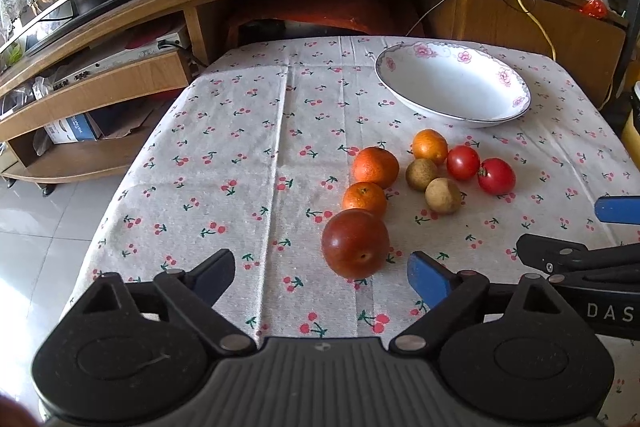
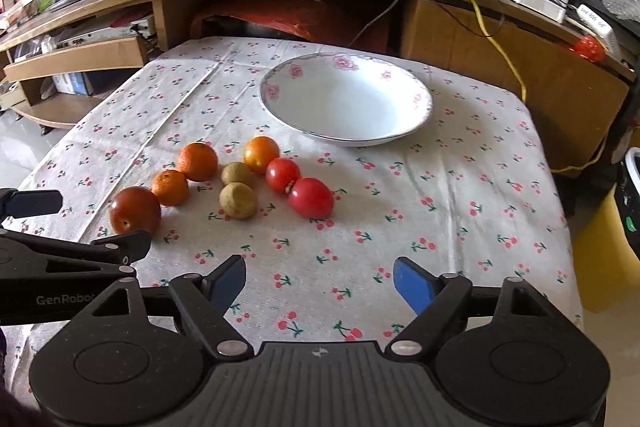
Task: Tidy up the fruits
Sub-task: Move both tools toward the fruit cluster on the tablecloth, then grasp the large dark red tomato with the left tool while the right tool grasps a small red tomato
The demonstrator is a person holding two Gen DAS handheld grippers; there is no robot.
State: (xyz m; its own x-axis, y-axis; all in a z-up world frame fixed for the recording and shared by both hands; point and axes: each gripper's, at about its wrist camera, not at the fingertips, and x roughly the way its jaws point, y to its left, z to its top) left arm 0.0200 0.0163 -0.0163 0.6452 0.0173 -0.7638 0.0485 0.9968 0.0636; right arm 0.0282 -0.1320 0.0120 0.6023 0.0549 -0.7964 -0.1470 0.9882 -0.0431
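Eight small fruits [image 2: 240,183] clustered on cloth, near empty white floral bowl [image 2: 346,99].

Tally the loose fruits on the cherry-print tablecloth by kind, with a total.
Dark red round plum-like fruit: 1
Small orange mandarins: 3
Brownish-green round longan-like fruits: 2
Red tomatoes: 2
Total: 8, none in the white floral-rimmed bowl.

My table [image 2: 480,187], cherry-print cloth.
On it: an empty white bowl [image 2: 346,99] and my loose cluster of small fruits [image 2: 240,179] nearby.
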